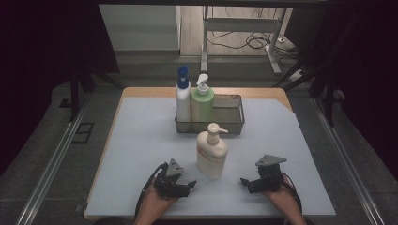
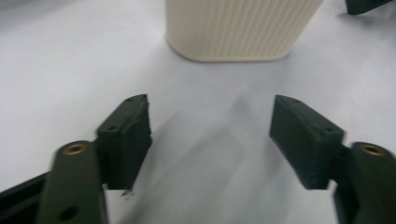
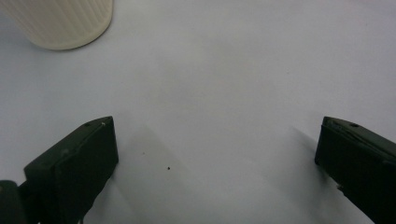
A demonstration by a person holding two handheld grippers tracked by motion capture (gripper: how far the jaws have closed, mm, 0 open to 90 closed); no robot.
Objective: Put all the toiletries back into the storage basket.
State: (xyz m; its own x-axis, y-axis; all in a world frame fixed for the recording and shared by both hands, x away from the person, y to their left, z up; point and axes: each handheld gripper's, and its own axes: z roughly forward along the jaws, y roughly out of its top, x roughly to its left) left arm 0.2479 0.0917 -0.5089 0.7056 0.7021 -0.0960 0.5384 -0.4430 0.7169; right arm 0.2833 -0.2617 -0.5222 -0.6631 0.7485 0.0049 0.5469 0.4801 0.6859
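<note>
The cream pump bottle [image 1: 212, 151] stands upright on the pale table [image 1: 131, 154], between the two claws and touching neither. The left gripper [image 1: 187, 186] sits just to its left, jaws spread with nothing between them, the bottle's ribbed base ahead of them. The right gripper [image 1: 248, 183] rests well apart on its other side, jaws wide and empty. Beyond the bottle a wire basket [image 1: 233, 118] holds a white bottle [image 1: 183, 96] and a green one [image 1: 202, 101].

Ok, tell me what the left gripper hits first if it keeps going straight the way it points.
Most likely the cream pump bottle: it stands straight ahead of the open left gripper, with bare white mat between them. How far off it stands is hard to judge.
</note>
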